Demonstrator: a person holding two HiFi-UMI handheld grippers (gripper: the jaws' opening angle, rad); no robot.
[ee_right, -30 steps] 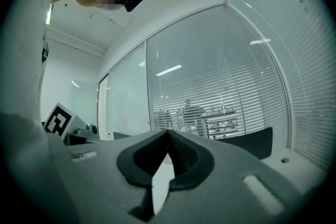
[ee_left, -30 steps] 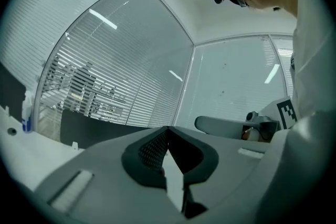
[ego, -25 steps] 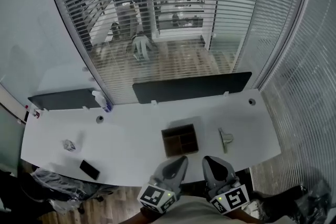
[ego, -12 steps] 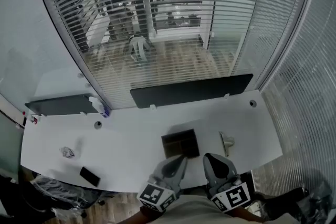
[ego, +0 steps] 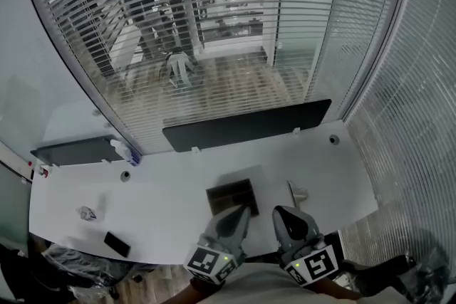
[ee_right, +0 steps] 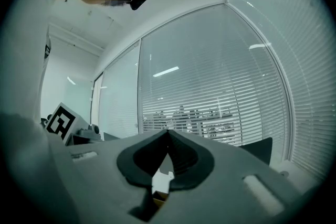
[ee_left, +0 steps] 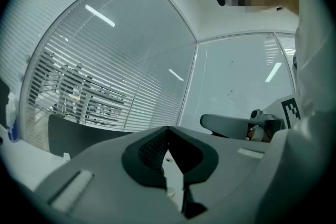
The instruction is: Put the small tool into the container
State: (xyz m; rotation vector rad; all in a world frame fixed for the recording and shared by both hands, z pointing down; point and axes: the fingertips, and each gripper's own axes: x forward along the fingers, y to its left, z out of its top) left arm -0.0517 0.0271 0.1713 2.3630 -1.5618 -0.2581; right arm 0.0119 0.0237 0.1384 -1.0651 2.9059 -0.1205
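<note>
A dark brown container [ego: 229, 195] with compartments sits on the white desk [ego: 171, 210], near its front edge. The small pale tool [ego: 294, 193] lies on the desk to the container's right. Both grippers are held close to my body, below the desk's front edge in the head view. My left gripper [ego: 241, 211] points at the container's near side and overlaps it. My right gripper [ego: 283, 212] points between container and tool. In the gripper views the left gripper [ee_left: 168, 132] and the right gripper [ee_right: 168, 135] each have jaws closed together, nothing held.
A black phone [ego: 117, 244] and a crumpled scrap [ego: 87, 213] lie at the desk's left. A spray bottle [ego: 125, 152] stands by a dark divider panel [ego: 246, 122]. Glass walls with blinds rise behind the desk, with people beyond them.
The head view has tilted up and swung slightly, so the desk and container sit lower and further left. Both grippers stay in nearly the same place, still shut.
</note>
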